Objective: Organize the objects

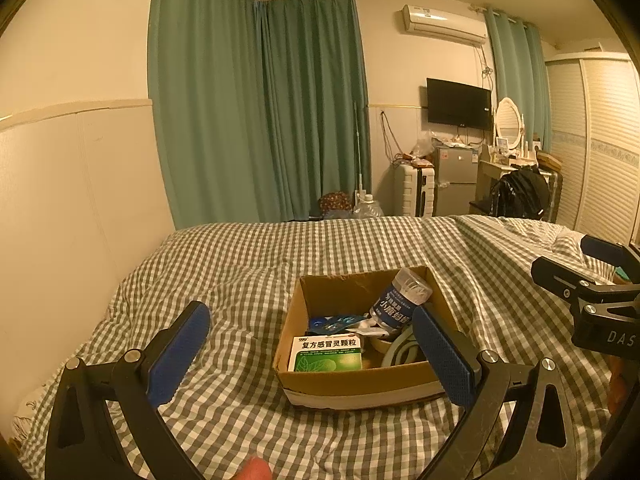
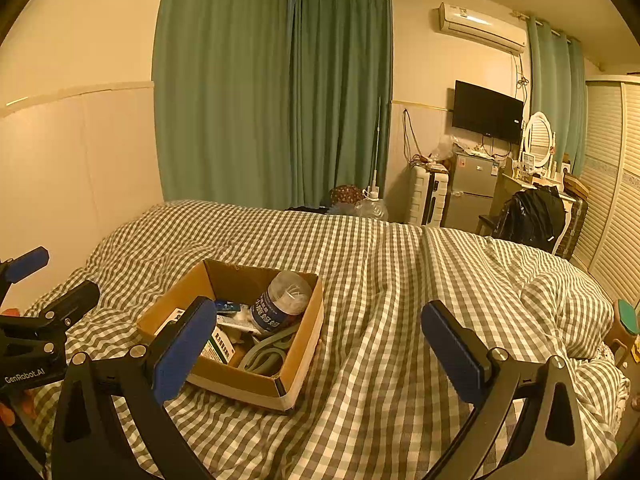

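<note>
Holding one gripper in each hand, I have both above the gingham bedcover [image 1: 248, 264], its green-and-white checks rumpled into soft folds. My left gripper [image 1: 312, 354] has its two blue, stippled pads spread wide apart with nothing between them; its right pad sits in front of the near right corner of the box. To the right, a single open cardboard box [image 1: 360, 386] rests on the cover, brown and rectangular, with a pale tape band along its lower edge. Inside I count one green-and-white medicine carton [image 1: 326, 354] lying flat at the near left, one blue blister pack [image 1: 332, 322] behind it, one clear plastic bottle [image 1: 400, 300] with a blue label leaning against the far right wall, and one grey-green looped band [image 1: 400, 350] at the near right. Further right, my right gripper [image 2: 320, 350] hangs over bare cover beside the box, its jaws equally wide and empty.
</note>
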A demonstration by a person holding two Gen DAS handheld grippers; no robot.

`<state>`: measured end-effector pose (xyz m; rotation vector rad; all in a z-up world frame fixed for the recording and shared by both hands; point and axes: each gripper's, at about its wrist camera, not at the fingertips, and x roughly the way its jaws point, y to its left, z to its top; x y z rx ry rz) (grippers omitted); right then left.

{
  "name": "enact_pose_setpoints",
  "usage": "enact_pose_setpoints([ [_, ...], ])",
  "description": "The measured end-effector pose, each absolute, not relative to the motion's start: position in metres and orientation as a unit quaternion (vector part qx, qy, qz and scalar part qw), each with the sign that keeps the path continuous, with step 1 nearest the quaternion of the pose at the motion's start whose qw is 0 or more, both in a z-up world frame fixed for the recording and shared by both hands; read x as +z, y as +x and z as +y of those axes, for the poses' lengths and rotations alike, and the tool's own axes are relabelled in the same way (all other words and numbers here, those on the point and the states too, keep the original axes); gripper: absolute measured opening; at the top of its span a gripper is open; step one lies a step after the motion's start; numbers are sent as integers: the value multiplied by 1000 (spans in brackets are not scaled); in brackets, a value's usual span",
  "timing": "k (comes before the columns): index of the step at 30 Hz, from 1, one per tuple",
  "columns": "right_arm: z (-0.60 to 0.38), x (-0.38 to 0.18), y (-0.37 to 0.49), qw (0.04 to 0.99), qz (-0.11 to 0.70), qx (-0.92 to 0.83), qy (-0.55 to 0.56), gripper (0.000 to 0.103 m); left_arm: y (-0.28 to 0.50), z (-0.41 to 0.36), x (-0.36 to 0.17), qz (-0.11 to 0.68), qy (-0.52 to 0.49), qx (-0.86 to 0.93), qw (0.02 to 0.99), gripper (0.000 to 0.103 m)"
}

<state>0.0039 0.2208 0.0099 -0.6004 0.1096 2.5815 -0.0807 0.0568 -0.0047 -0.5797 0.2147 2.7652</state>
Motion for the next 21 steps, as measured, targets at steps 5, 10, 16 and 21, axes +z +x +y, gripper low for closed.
enact_pose_setpoints([
  [5, 221, 10, 4, 242, 40, 944, -220, 103, -83, 54, -4, 68, -203, 965, 149, 103],
  [10, 223, 8, 5, 243, 40, 943, -222, 103, -83, 54, -5, 74, -203, 967, 138, 103],
  [16, 223, 8, 6, 243, 40, 943, -223, 103, -83, 53, -3, 74, -201, 967, 137, 103],
  [21, 223, 7, 6, 243, 40, 943, -223, 103, -82, 53, -1, 76, -199, 967, 137, 103],
])
